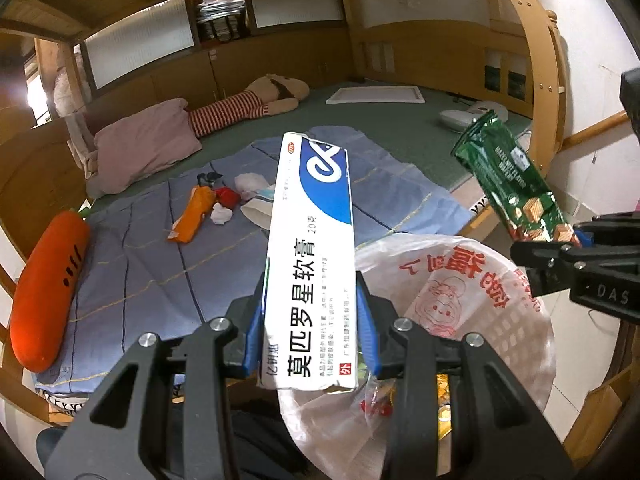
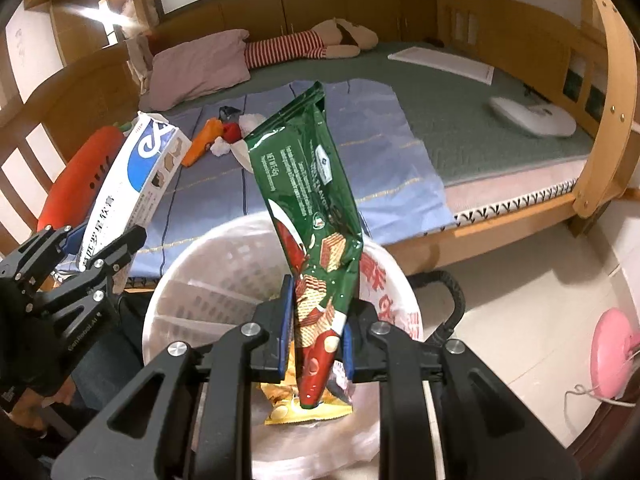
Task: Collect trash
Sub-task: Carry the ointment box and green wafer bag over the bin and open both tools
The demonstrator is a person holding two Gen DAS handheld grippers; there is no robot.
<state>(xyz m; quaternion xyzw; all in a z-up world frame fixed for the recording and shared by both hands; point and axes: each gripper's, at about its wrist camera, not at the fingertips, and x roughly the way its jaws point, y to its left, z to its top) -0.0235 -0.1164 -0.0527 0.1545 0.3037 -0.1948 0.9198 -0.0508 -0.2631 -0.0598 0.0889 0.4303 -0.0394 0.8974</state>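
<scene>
My left gripper (image 1: 310, 312) is shut on a white and blue ointment box (image 1: 310, 248), held upright over the near rim of a white trash basket lined with a printed plastic bag (image 1: 452, 280). My right gripper (image 2: 316, 328) is shut on a green wafer wrapper (image 2: 316, 208), held upright above the same basket (image 2: 208, 264). A yellow wrapper (image 2: 308, 412) lies inside the basket. More trash lies on the blue sheet: an orange wrapper (image 1: 192, 214), a red scrap (image 1: 228, 196), white tissues (image 1: 250, 182) and a paper bag (image 1: 260, 210). Each gripper shows in the other's view: the right (image 1: 560, 252), the left (image 2: 100, 248).
A wooden bed frame (image 2: 612, 92) surrounds a green mattress (image 1: 380, 120) with a blue sheet (image 1: 160, 264). An orange carrot plush (image 1: 48, 296), a pink pillow (image 1: 144, 148), a striped plush (image 1: 248, 104), a white board (image 1: 376, 94) and a white device (image 2: 536, 114) lie on it. A pink object (image 2: 612, 364) sits on the floor.
</scene>
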